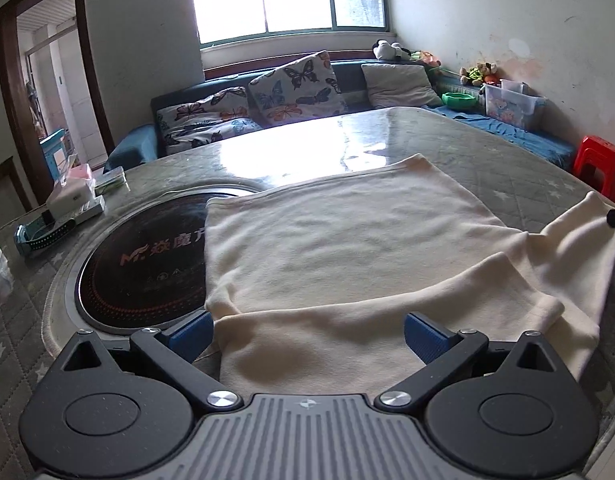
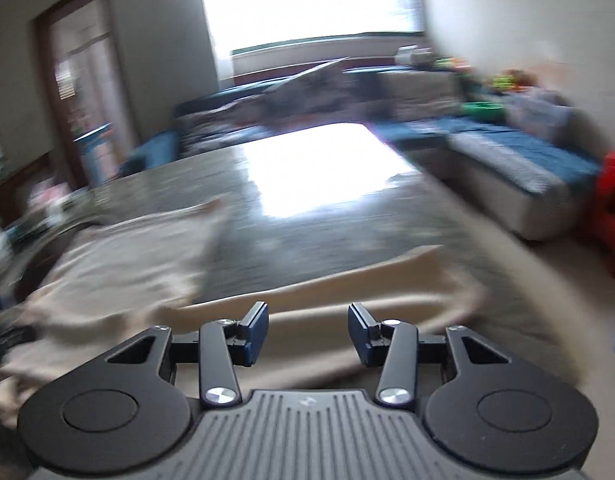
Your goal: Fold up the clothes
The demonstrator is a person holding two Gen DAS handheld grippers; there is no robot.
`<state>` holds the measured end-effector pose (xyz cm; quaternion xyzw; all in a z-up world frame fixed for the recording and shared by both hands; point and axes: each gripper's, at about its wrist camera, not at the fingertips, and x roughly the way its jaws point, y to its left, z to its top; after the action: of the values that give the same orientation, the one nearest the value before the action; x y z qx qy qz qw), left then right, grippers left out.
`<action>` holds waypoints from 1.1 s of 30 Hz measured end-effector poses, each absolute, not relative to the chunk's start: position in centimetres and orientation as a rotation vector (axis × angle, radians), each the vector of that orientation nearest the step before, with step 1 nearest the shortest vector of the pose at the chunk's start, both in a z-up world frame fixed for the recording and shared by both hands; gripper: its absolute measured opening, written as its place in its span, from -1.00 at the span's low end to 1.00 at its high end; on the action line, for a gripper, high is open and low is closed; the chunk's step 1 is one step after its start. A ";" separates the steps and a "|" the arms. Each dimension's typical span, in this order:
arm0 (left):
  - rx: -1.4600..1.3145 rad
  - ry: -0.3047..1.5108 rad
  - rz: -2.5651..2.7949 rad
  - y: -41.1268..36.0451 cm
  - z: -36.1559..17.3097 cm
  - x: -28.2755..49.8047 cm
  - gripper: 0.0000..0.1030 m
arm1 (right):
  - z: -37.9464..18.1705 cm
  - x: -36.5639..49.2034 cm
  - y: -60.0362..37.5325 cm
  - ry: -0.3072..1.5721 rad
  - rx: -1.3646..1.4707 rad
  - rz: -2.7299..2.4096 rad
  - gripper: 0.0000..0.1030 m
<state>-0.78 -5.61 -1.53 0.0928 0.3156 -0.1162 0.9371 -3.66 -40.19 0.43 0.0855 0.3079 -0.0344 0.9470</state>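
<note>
A cream garment lies spread on the quilted table cover, with a fold of it pulled over at the near right. My left gripper hovers low over the garment's near edge. Its blue pads stand wide apart and the cloth lies between them unpinched. The right wrist view is blurred by motion. In it my right gripper is open over a cream strip of the garment, and nothing is pressed between its pads. More of the cloth lies to its left.
A round black induction cooktop is set into the table, partly under the garment's left edge. White boxes and a wristwatch sit at the table's left. A sofa with butterfly cushions runs behind, and a red stool stands at the right.
</note>
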 end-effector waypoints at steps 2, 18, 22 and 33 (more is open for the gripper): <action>0.188 0.650 -0.238 -5.7 -1.6 -0.7 1.00 | -0.1 -3.7 -42.0 0.624 0.198 -0.154 -0.11; 0.206 0.686 -0.237 -6.6 -2.3 -0.6 1.00 | -2.9 -2.5 -47.5 0.627 0.338 -0.296 -0.20; 0.215 0.694 -0.252 -7.3 -2.5 -0.7 1.00 | -3.0 -2.3 -47.1 0.626 0.308 -0.292 -0.51; 0.224 0.706 -0.320 -9.6 -2.7 -0.6 1.00 | -1.3 -4.2 -47.2 0.539 0.323 -0.286 -0.90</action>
<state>-0.64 -9.62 -2.66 0.1088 0.3437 -0.1557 0.9197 -4.23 -47.19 -1.27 0.1585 0.2644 -0.1400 0.9409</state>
